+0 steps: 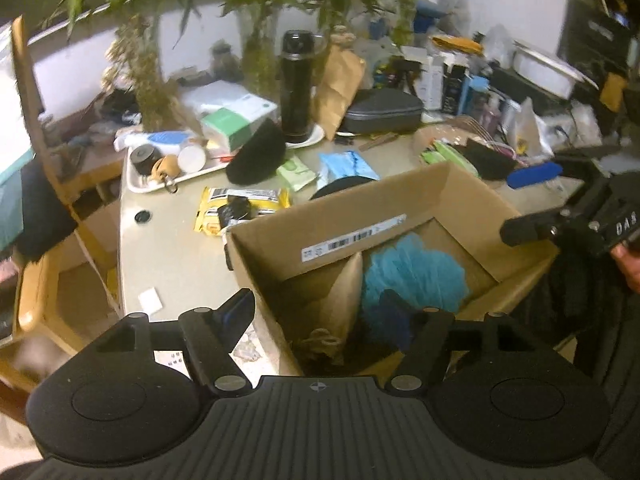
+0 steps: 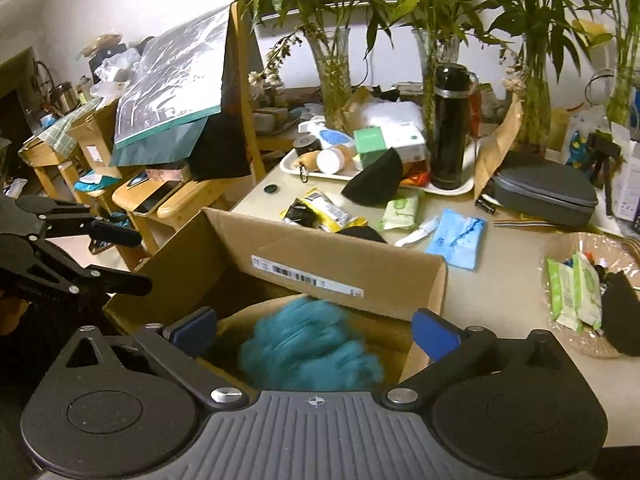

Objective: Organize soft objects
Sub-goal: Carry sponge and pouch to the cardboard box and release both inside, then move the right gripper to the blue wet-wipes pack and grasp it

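An open cardboard box point(image 1: 280, 248) stands at the near edge of the beige table. Inside it lie a fluffy blue soft thing point(image 1: 416, 276) and a crumpled brown paper bag point(image 1: 344, 300). My left gripper point(image 1: 328, 320) hovers over the box's near left corner, open, with nothing between its pads. My right gripper point(image 2: 314, 330) is wide open above the box point(image 2: 320, 248). The fluffy blue thing point(image 2: 308, 354) sits blurred below its jaws, and neither pad touches it. Each gripper shows in the other's view: the right point(image 1: 532, 202) at the right edge, the left point(image 2: 120, 258) at the left.
A black soft pouch point(image 2: 374, 180) leans on a white tray point(image 2: 292, 170) of small items. Green wipe packs point(image 2: 400, 208), a blue packet point(image 2: 458, 238), a yellow packet point(image 2: 324, 210), a black flask point(image 2: 448, 128), a grey case point(image 2: 544, 192) and vases of plants crowd the table. Wooden chairs point(image 2: 176, 204) stand left.
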The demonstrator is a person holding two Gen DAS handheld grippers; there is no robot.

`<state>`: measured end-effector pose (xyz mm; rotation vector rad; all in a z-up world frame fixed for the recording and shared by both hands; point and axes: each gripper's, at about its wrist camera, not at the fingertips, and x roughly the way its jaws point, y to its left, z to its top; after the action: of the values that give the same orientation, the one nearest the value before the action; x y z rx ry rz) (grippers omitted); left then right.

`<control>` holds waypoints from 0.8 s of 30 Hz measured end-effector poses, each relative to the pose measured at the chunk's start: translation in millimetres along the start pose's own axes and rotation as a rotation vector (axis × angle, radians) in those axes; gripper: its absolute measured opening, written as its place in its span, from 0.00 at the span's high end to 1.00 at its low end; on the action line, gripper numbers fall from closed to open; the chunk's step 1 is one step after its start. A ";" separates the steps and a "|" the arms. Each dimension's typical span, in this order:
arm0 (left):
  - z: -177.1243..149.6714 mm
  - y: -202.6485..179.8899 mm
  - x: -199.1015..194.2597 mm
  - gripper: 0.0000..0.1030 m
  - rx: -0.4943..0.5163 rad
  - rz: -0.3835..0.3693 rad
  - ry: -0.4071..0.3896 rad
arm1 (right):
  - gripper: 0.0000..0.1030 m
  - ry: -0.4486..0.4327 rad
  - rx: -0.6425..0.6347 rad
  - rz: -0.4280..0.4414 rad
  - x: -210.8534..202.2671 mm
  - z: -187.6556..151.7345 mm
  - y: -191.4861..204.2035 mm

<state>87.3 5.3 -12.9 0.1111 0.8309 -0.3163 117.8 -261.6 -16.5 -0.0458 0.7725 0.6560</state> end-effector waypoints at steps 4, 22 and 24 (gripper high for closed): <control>2.1 7.2 -0.5 0.34 -0.044 0.008 -0.007 | 0.00 0.000 0.005 -0.027 1.5 2.1 -1.9; 19.9 22.3 6.4 0.34 -0.104 0.046 -0.033 | 0.00 0.004 0.086 -0.076 0.8 21.1 -20.2; 26.3 25.7 4.3 0.34 -0.112 0.054 -0.047 | 0.00 0.001 0.090 -0.087 -1.0 29.8 -22.3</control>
<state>116.9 22.8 0.9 0.0215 0.7964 -0.2207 148.7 -272.0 1.5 0.0030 0.7955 0.5384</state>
